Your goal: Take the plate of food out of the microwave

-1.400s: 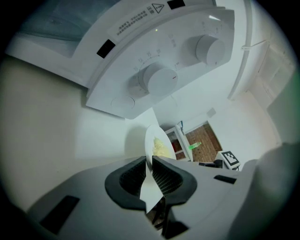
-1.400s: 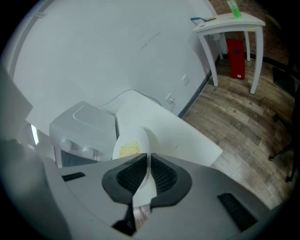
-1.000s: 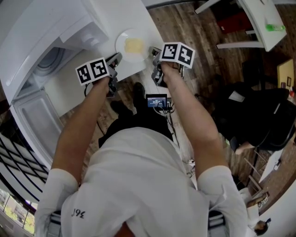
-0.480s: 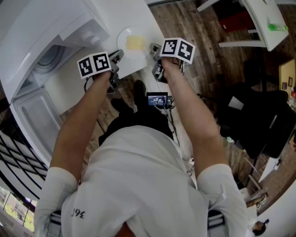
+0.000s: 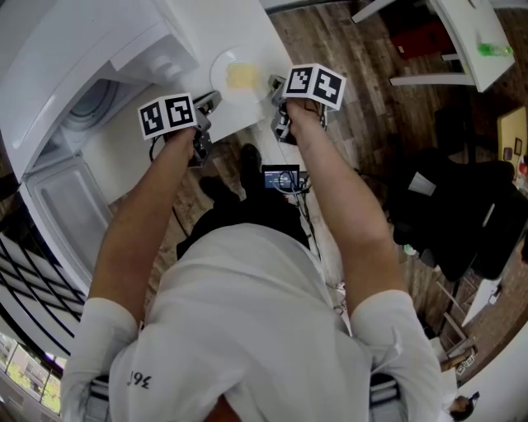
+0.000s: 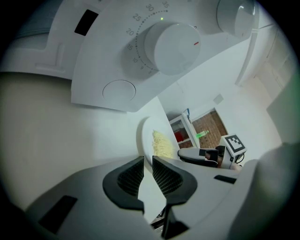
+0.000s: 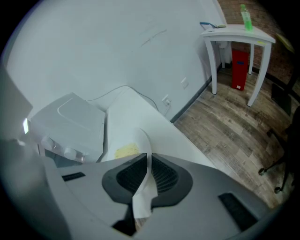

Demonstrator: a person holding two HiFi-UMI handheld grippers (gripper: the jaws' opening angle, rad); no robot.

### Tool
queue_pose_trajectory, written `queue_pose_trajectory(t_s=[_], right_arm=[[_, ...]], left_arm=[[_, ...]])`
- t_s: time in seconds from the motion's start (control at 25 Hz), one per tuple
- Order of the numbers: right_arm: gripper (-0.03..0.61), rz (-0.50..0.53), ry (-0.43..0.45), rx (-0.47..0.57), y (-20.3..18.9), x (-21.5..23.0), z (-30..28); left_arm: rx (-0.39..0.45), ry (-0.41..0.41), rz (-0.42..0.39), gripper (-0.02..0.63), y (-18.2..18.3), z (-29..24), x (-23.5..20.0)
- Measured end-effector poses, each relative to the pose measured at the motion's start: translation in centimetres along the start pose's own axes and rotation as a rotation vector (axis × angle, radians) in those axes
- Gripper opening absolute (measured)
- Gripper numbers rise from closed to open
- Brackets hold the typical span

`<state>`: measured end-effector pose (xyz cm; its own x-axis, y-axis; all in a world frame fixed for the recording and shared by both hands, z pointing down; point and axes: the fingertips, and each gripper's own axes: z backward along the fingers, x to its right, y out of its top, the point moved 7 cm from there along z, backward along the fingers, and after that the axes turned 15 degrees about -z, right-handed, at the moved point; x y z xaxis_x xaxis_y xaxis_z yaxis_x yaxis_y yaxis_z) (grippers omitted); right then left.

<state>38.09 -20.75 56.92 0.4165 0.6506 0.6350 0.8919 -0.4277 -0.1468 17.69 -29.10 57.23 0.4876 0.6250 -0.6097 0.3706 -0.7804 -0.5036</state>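
A white plate (image 5: 221,67) with yellow food (image 5: 241,76) is out in front of the open microwave (image 5: 91,107), over the white counter (image 5: 247,25). My left gripper (image 5: 208,102) is shut on the plate's near-left rim and my right gripper (image 5: 277,86) is shut on its right rim. In the left gripper view the plate (image 6: 146,136) and food (image 6: 162,143) lie just past the left gripper (image 6: 147,161), with the right gripper (image 6: 206,155) across from it. In the right gripper view the plate's rim (image 7: 143,138) stands pinched in the right gripper (image 7: 149,160), the food (image 7: 126,151) beyond it.
The microwave's door (image 5: 62,214) hangs open at the left, and its dial (image 6: 171,47) is close above the left gripper. A white side table (image 7: 239,33) with a green bottle (image 7: 243,17) stands on the wooden floor (image 7: 234,126). A dark chair (image 5: 462,214) is at the right.
Both grippers and the plate have shifted a little farther along the counter and slightly right. Both grips are unchanged.
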Motion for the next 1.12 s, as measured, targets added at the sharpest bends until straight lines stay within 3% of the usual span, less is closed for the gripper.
queue_pose_trajectory(t_s=[0.32,0.36,0.52,0.84,1.12], right_arm=[[0.025,0.150,-0.077,0.072,-0.1,-1.1,0.0],[0.050,0.166,-0.079,0.078,-0.1,-1.3,0.0],[0.104,0.185,-0.070,0.101,0.0,-1.8,0.3],[0.106,0.200,-0.083,0.126,-0.2,-2.4,1.0],[0.106,0.238,-0.037,0.177,0.3,-3.7,3.5]], left_arm=[[0.039,-0.029,-0.033,0.041,0.1,0.9,-0.1],[0.045,-0.030,-0.038,0.041,0.2,1.0,0.0],[0.058,-0.031,-0.052,0.041,0.3,1.5,0.0],[0.092,-0.045,-0.071,0.041,0.8,2.7,0.5],[0.136,-0.151,-0.081,0.041,1.3,4.8,2.4]])
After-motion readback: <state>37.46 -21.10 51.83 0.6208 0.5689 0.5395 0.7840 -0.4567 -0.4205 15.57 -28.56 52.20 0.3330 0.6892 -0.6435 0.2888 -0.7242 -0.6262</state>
